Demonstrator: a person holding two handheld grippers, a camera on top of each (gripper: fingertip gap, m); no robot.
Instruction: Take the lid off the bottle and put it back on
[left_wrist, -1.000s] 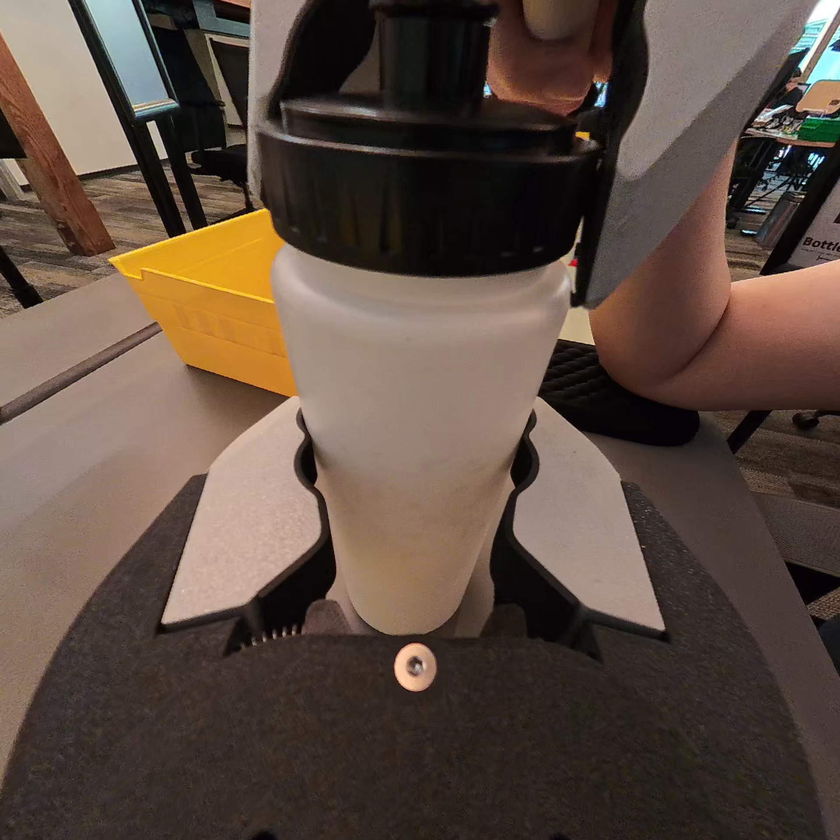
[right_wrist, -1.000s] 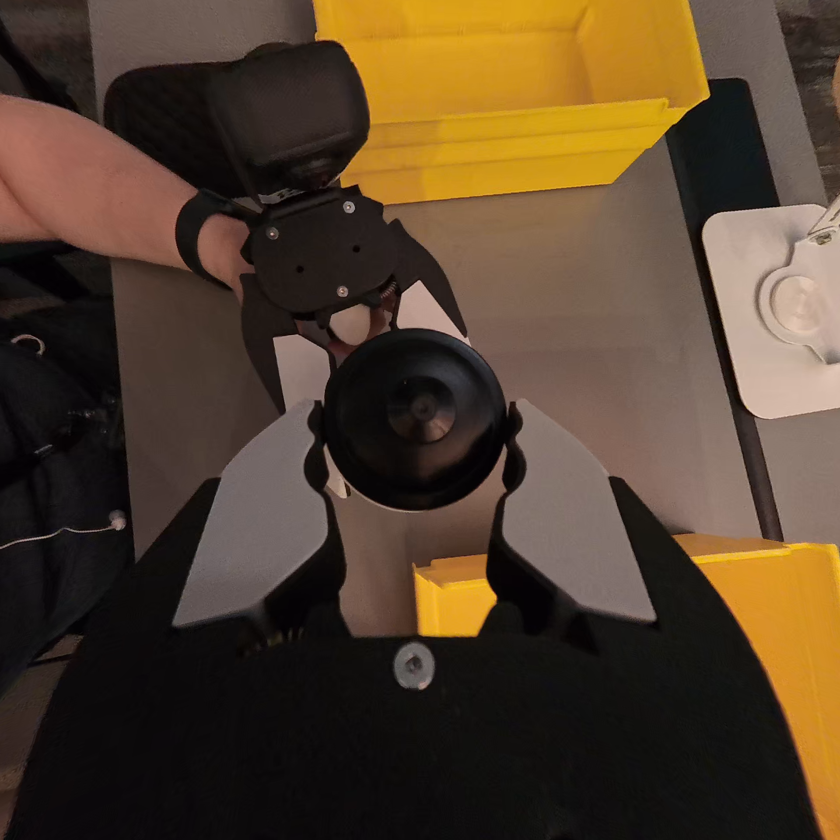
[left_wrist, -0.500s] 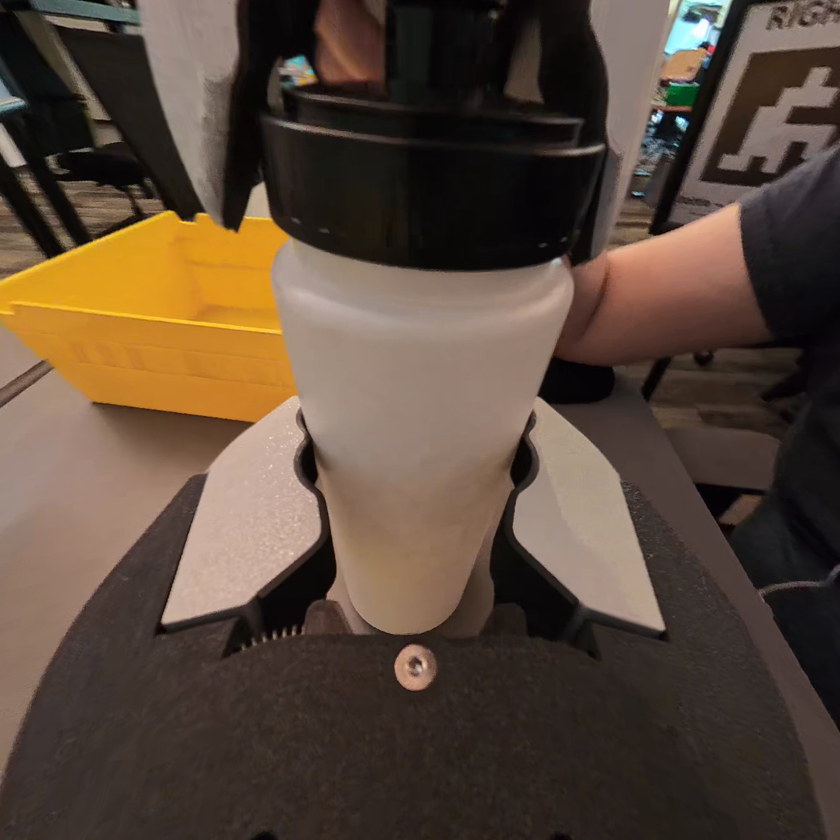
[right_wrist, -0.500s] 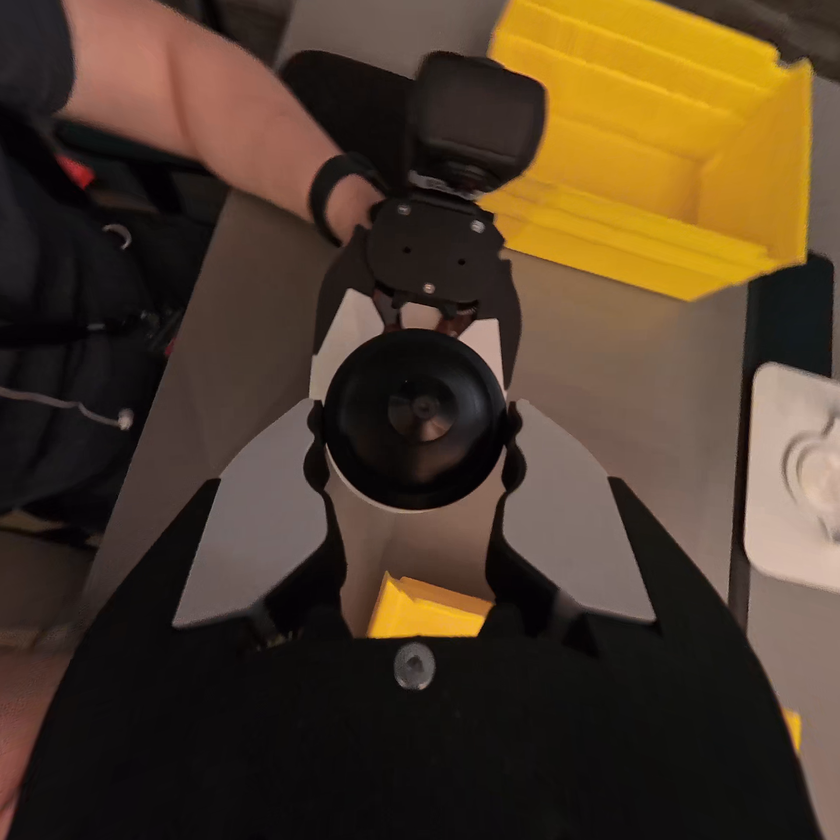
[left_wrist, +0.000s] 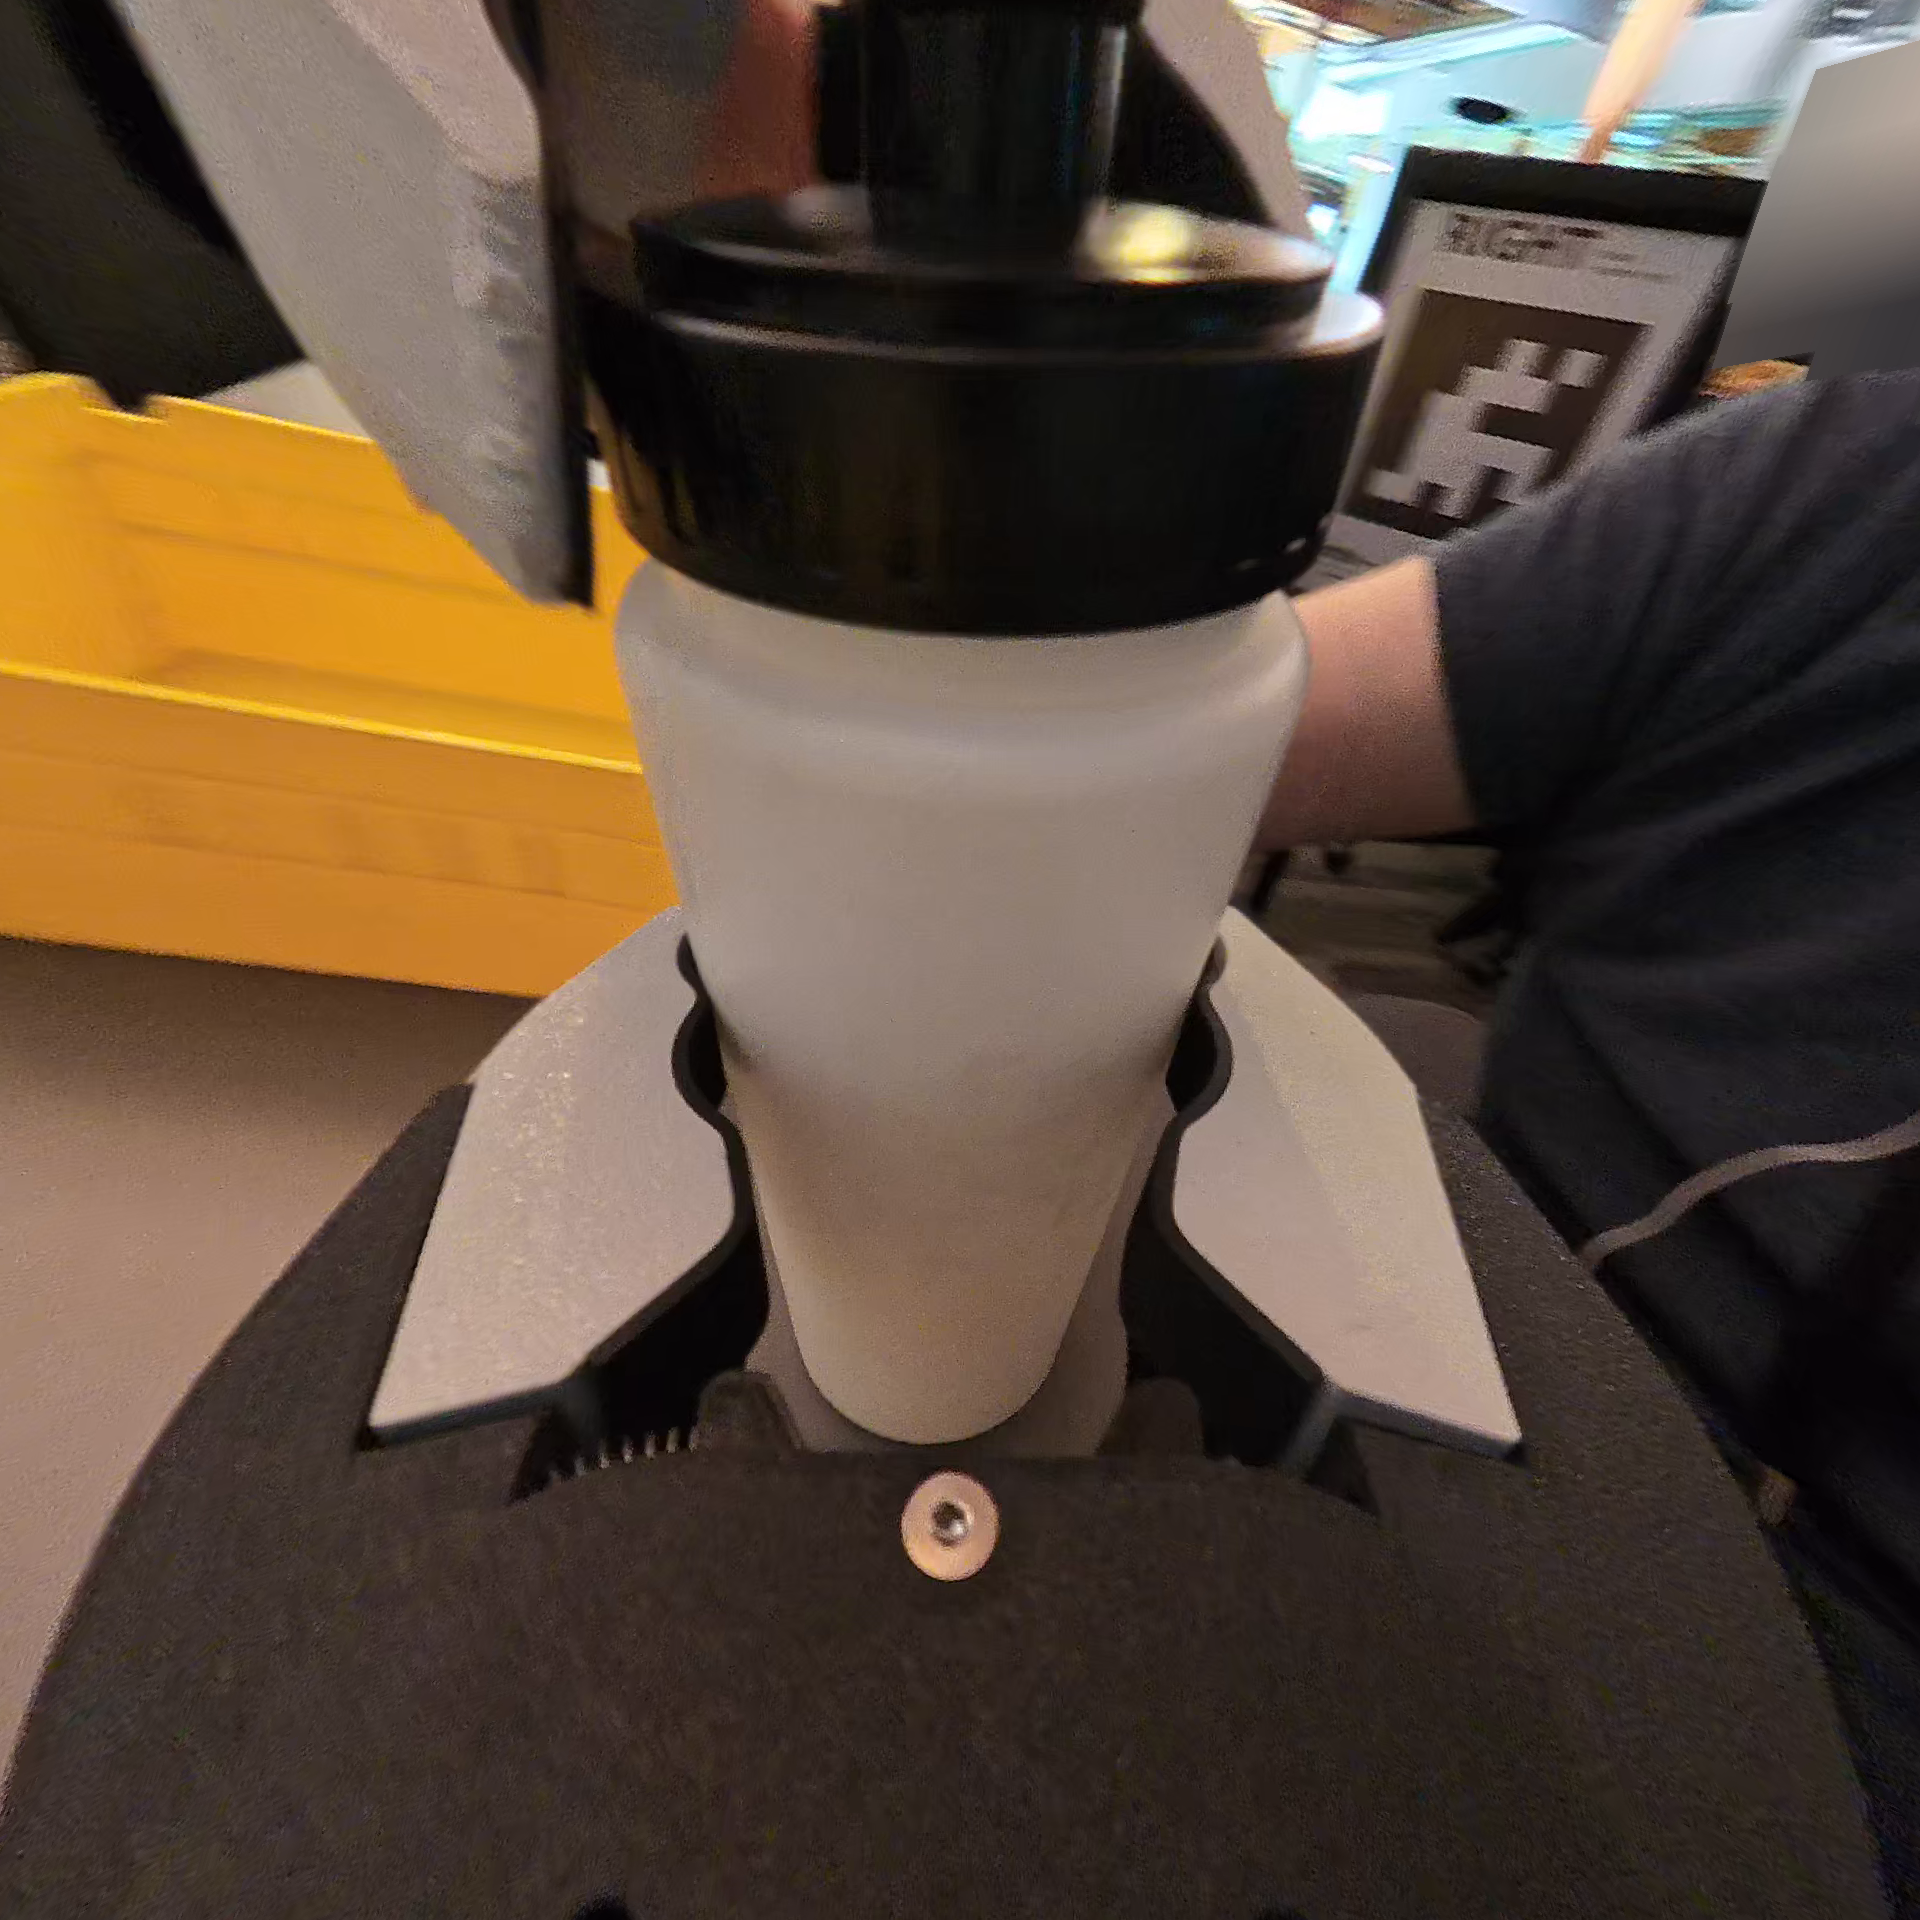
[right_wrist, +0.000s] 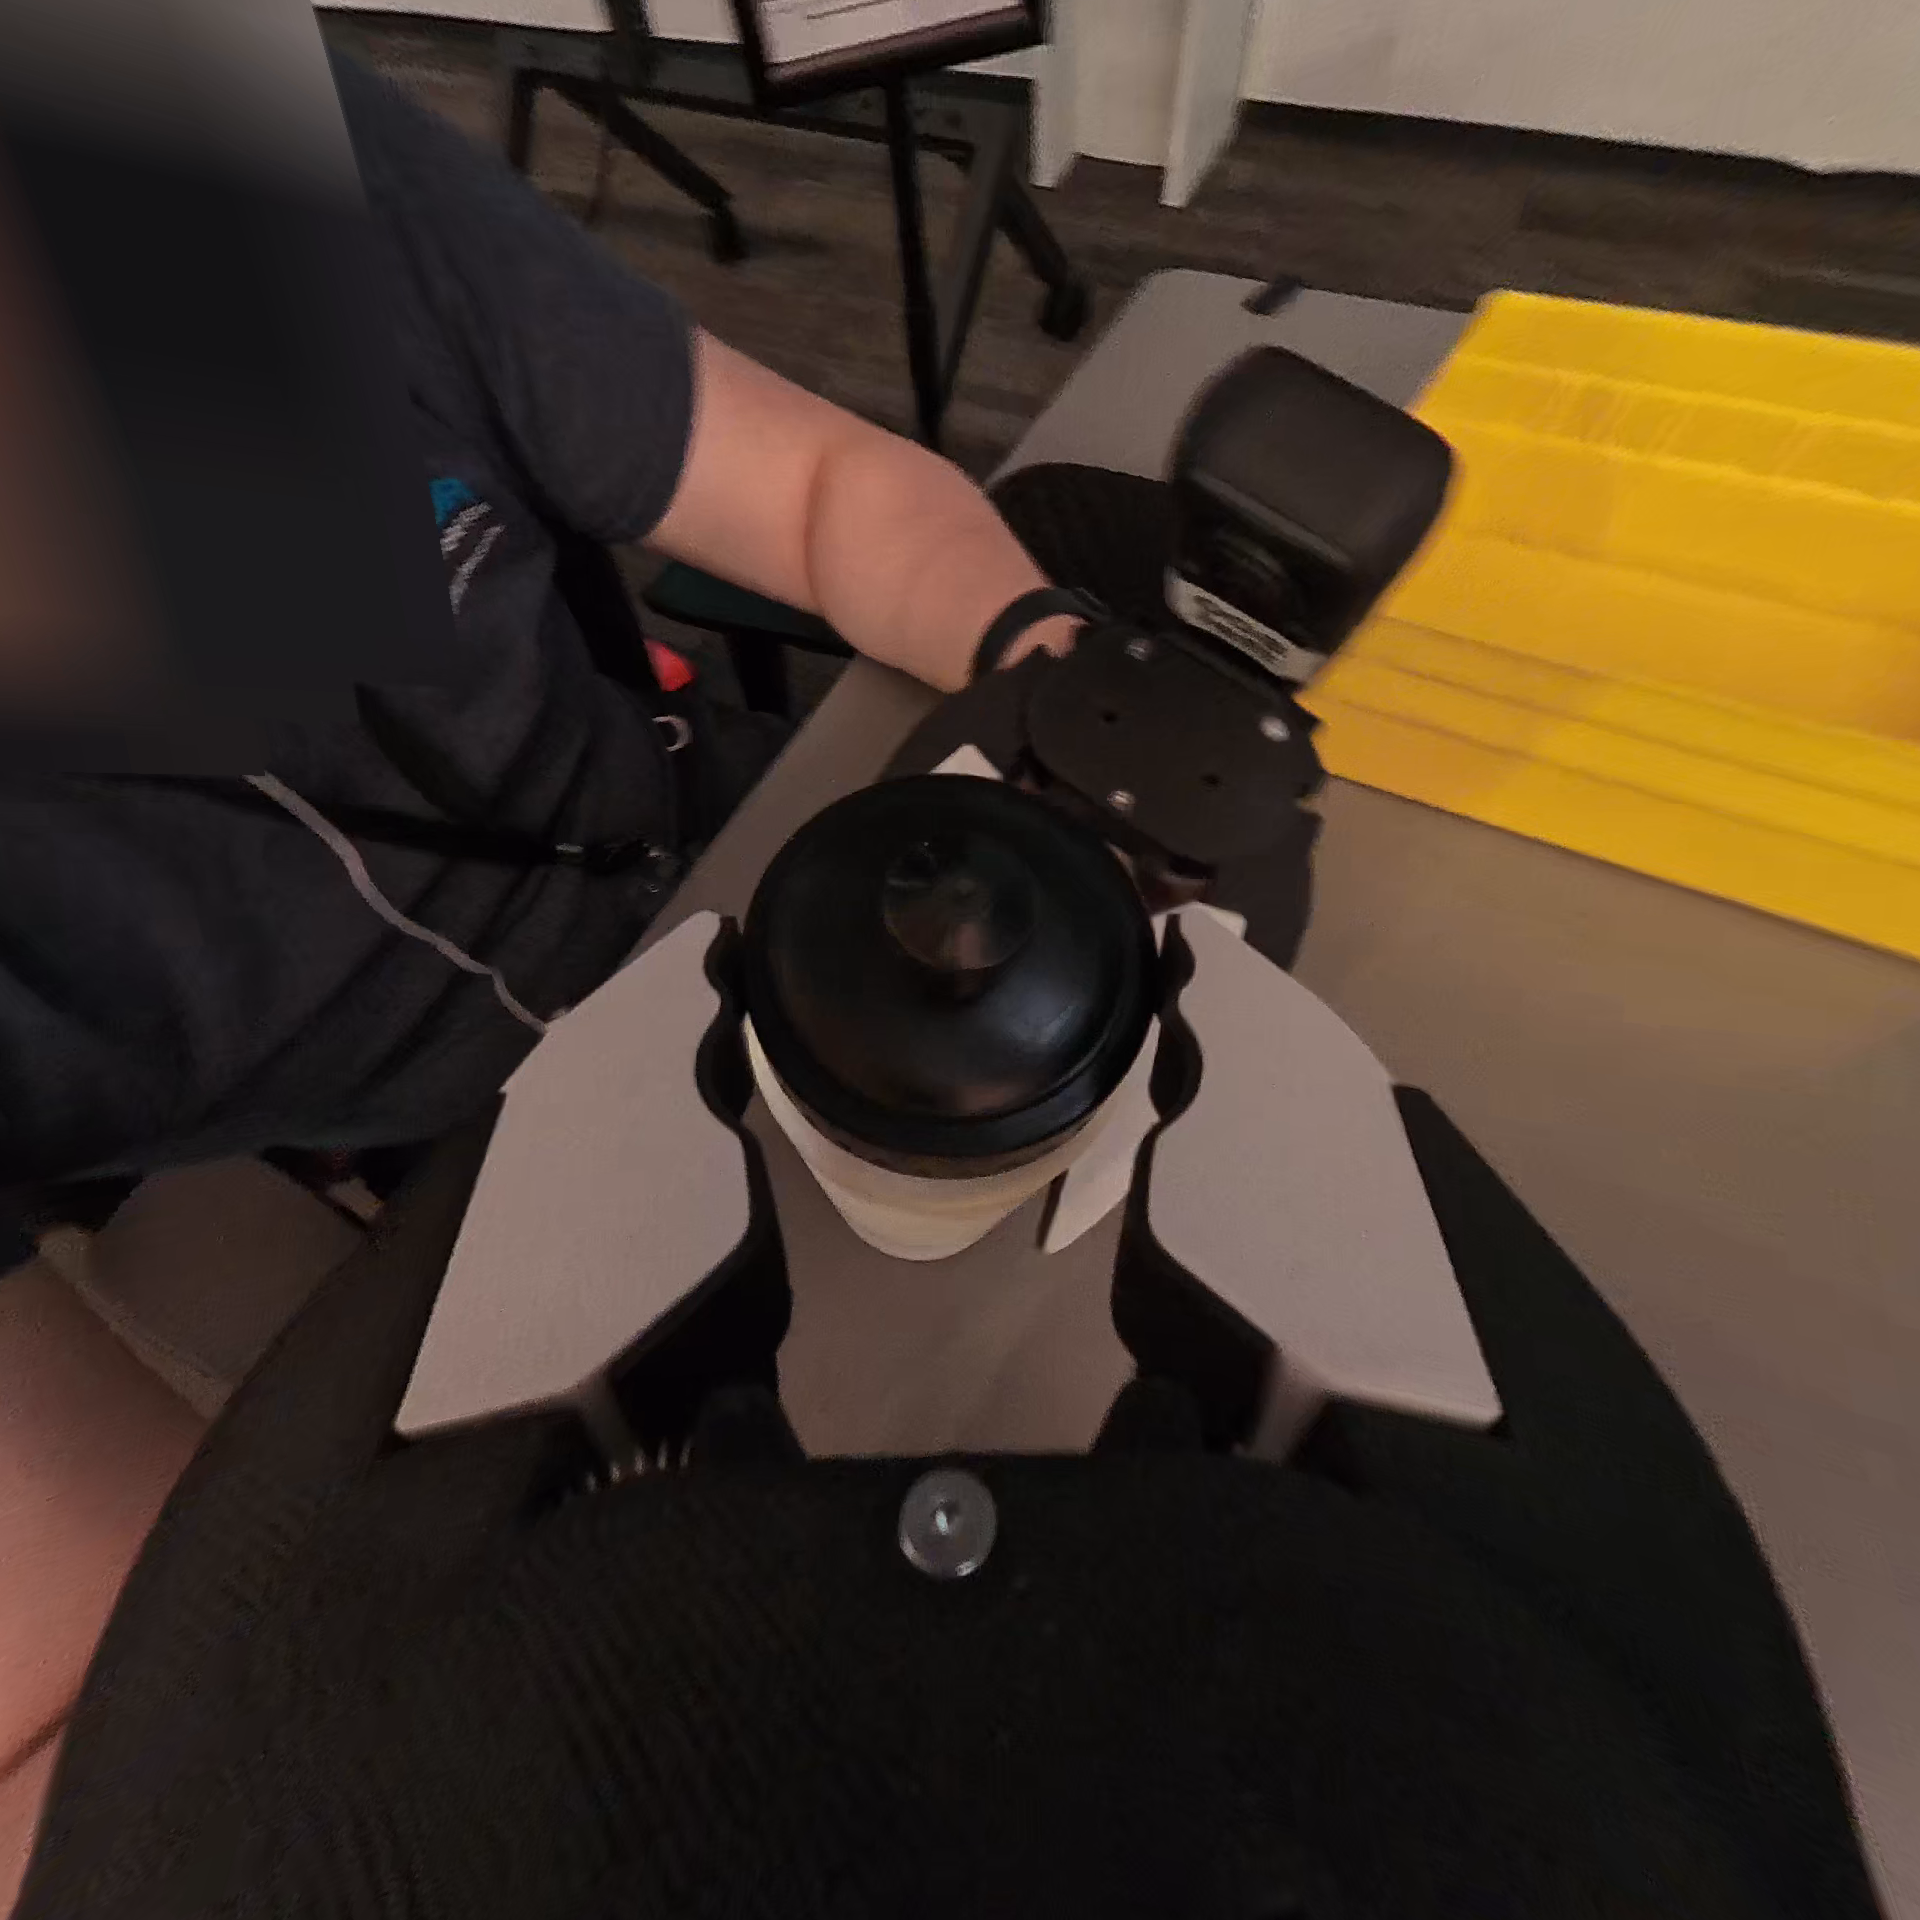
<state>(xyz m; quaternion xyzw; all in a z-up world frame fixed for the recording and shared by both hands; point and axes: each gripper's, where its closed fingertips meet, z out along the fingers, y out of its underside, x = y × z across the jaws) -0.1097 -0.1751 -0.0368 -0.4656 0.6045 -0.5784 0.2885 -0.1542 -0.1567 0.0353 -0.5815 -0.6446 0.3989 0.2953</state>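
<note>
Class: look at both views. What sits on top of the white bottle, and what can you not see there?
A black lid with a spout sits on the bottle, gripped by the right gripper. The bottle's mouth, threads and contents are covered, so how far the lid is screwed on cannot be seen.

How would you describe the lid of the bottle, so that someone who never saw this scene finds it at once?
Start at the grey table, in front of the yellow plastic bin. There the left tongs clamp a frosted white plastic bottle. The round black screw lid with a spout sits on top, between the right tongs; it is the bottle's only black part.
</note>
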